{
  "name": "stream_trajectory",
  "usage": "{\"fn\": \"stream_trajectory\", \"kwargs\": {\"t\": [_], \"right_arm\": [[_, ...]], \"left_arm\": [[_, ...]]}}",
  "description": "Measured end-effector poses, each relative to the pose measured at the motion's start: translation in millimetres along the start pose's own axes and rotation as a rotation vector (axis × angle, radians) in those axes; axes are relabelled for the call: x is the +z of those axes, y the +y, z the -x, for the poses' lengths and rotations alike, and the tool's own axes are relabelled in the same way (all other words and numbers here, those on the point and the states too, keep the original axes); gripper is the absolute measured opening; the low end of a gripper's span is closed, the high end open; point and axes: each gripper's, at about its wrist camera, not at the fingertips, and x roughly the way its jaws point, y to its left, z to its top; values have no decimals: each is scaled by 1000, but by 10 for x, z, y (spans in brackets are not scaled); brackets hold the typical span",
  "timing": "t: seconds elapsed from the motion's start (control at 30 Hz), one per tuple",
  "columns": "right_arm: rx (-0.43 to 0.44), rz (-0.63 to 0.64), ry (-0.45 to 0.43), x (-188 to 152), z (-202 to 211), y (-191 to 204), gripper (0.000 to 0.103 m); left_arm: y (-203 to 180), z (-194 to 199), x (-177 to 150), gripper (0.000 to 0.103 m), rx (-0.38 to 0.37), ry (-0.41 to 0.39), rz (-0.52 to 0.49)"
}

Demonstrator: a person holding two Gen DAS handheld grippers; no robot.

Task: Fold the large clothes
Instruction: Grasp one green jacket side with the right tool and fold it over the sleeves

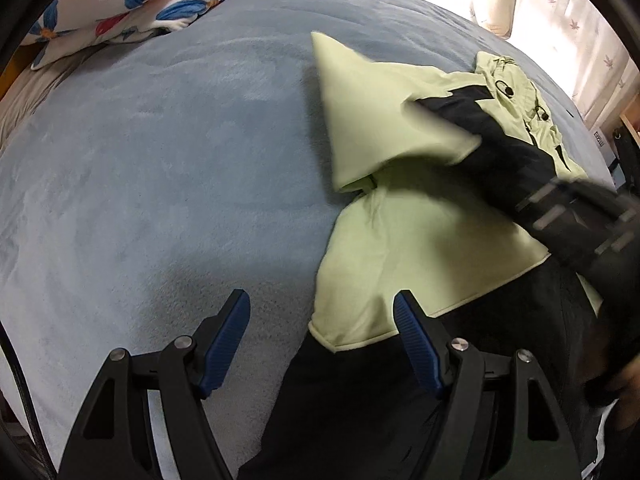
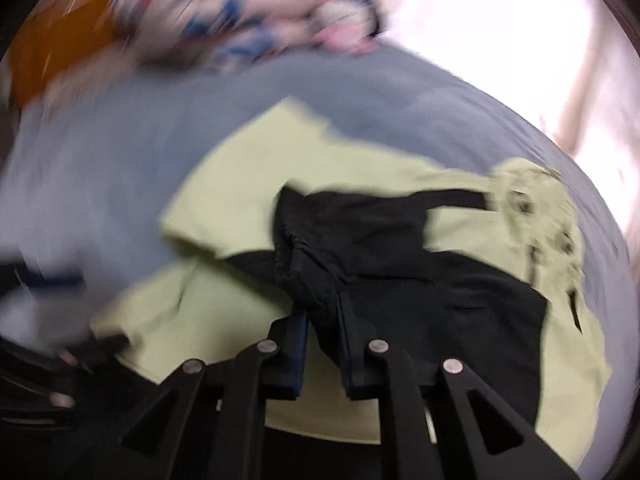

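Left wrist view showed a blue-grey blanket (image 1: 160, 160) over the bed, and the green and black jacket (image 1: 400, 240) lay on its right part. The left gripper (image 1: 320, 320) hovered wide open and empty near the hem. The right gripper (image 2: 324, 312) pinched the jacket's black sleeve (image 2: 320, 248).

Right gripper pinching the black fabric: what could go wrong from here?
1. The right gripper is shut on only a small bunch of the black fabric; a pull could slip it free.
2. The green sleeve already lies folded; dragging the jacket may undo it.
3. The left gripper is open over the green hem without holding it, so the jacket can slide on the blanket.
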Motion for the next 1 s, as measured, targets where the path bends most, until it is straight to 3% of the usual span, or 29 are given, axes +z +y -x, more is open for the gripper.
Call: {"fn": "stream_trajectory", "kwargs": {"t": [0.1,0.17,0.27,0.33,0.37,0.5,0.6,0.7,0.8,0.87,0.93,1.0], "right_arm": [[-25,-209,-86,-16,451,-612,13],[-50,-326,-91,-205,668,-985,13],[-56,-427,7,-573,697,-1292,17],[7,-495,115,-905,573,-1451,27],[27,-532,164,-1106,512,-1531,27],[36,-625,171,-1401,594,-1736,29],[31,-653,113,-1290,698,-1838,36],[-1,-599,68,-1084,733,-1746,44],[-132,-476,54,-746,620,-1540,44],[-223,-439,54,-696,552,-1571,44],[-289,-513,85,-756,481,-1805,43],[-300,-661,124,-948,481,-2140,44]], "left_arm": [[-76,13,11,73,-3,-8,-18],[-154,11,9,73,-14,-12,-36],[-260,-17,3,73,-34,-5,-61],[-323,-32,6,73,-39,3,-78],[-350,-29,13,73,-41,5,-85],[-432,43,70,73,-35,-13,-116],[-478,122,228,73,-22,-44,-132],[-526,159,439,73,-20,-80,-134],[-700,110,706,73,12,-107,-154],[-802,-17,884,73,53,-113,-161],[-862,-178,1030,73,78,-82,-154],[-877,-323,1144,73,71,-58,-136]]}}
